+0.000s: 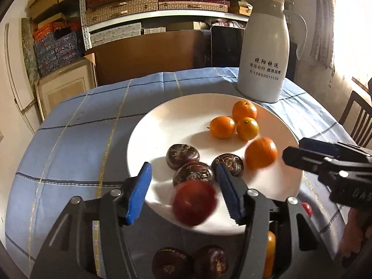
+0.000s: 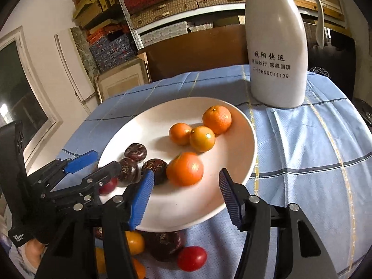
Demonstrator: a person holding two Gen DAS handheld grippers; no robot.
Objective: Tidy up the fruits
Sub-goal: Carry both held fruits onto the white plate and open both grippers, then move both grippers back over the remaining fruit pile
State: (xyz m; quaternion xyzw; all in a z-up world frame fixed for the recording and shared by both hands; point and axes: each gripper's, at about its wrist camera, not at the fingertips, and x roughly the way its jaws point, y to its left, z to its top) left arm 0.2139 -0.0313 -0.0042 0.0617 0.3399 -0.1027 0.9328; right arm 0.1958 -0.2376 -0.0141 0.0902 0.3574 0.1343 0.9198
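A white plate (image 1: 162,125) (image 2: 237,162) sits on the blue checked tablecloth. Three small oranges (image 1: 244,110) (image 2: 202,138) lie together at its far side, and three dark wrinkled fruits (image 1: 182,155) (image 2: 135,152) at its near left. My left gripper (image 1: 182,166) (image 2: 102,162) is open over the plate's near edge. A blurred red fruit (image 1: 194,203) is between its blue pads, and there is a gap at the left pad. My right gripper (image 2: 186,173) (image 1: 294,148) is open too, with a blurred orange (image 2: 184,172) (image 1: 261,153) on the plate just past its fingertips.
Loose fruit lies on the cloth in front of the plate: dark ones (image 1: 172,264) (image 2: 166,244), yellow-orange ones (image 2: 134,241) and a red one (image 2: 191,258). A tall white jug (image 1: 265,53) (image 2: 276,46) stands behind the plate. A wooden chair (image 1: 360,121) is at the right, with shelves behind.
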